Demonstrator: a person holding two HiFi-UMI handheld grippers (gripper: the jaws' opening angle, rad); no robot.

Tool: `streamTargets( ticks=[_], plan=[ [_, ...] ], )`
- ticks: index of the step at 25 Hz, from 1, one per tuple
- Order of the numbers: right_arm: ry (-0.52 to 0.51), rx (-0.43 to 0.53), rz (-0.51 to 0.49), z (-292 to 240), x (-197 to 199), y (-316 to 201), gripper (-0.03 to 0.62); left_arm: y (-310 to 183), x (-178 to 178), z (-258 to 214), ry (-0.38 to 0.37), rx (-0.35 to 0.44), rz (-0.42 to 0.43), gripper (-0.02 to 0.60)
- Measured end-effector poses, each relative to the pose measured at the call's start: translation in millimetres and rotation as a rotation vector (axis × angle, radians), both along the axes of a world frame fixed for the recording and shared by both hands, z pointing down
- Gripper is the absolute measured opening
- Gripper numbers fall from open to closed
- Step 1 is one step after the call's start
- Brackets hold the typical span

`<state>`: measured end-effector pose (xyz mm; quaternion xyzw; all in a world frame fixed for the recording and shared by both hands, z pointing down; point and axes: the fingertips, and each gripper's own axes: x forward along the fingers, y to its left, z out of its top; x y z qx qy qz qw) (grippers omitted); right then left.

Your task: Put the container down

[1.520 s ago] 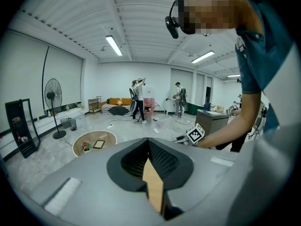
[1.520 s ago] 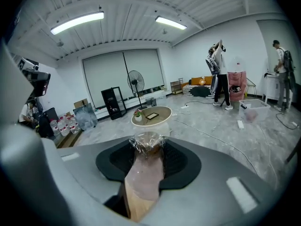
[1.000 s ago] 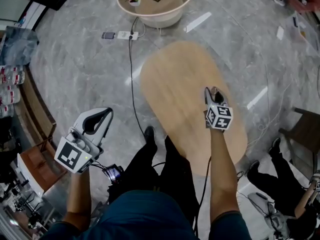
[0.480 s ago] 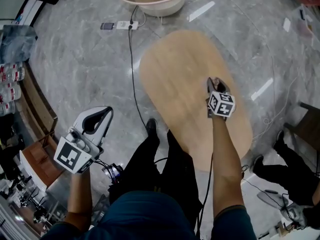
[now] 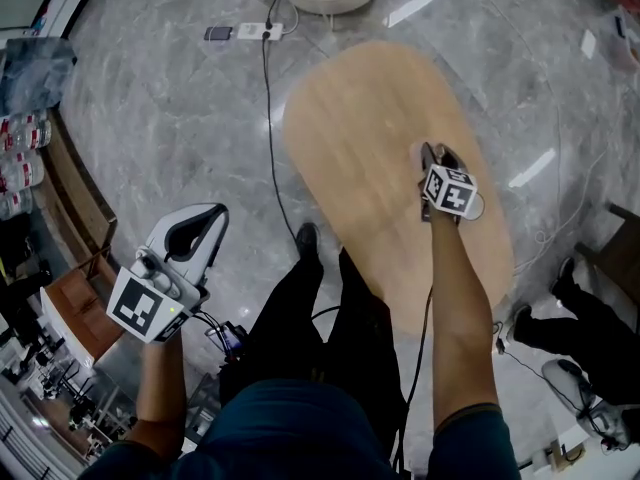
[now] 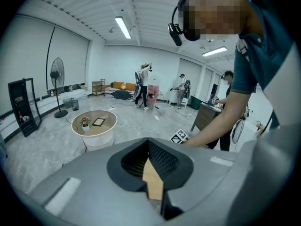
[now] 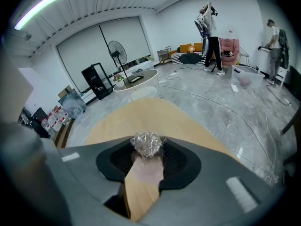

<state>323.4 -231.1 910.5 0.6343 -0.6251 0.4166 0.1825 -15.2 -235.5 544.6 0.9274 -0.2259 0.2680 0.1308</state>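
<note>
Wooden desk (image 5: 350, 128): oval, beneath your right tongs (image 5: 432, 156).
Container (image 7: 146, 146): pinched in your right tongs over the desk. Its long axis runs along the jaws, and the crinkled clear-film end points forward, away from you.
Left tongs (image 5: 196, 230): pressed together at the tips, empty, held over the floor (image 5: 170, 118).

The worktop (image 5: 360, 118) lies bare across its far and left parts. Over its near right part stands the right tool (image 5: 434, 154), clamped on the container (image 7: 147, 144). A black cable (image 5: 268, 118) runs on the floor (image 5: 160, 118) beside the worktop's left edge; the person's legs (image 5: 290, 318) crowd its near end.
</note>
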Motion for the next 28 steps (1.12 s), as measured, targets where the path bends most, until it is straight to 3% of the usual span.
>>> streamTargets(
  ticks=[4,28],
  plan=[
    [0.003,-0.027,-0.011,2.0,3.4,-6.4,0.149,-1.0,-3.8,6.9,-0.052,-0.042,0.009,-0.005],
    [0.031,-0.149,-0.066,27.4,-18.5,0.9,0.153,-8.2,-27.6,5.0,-0.022,-0.026,-0.005,-0.005]
  ],
)
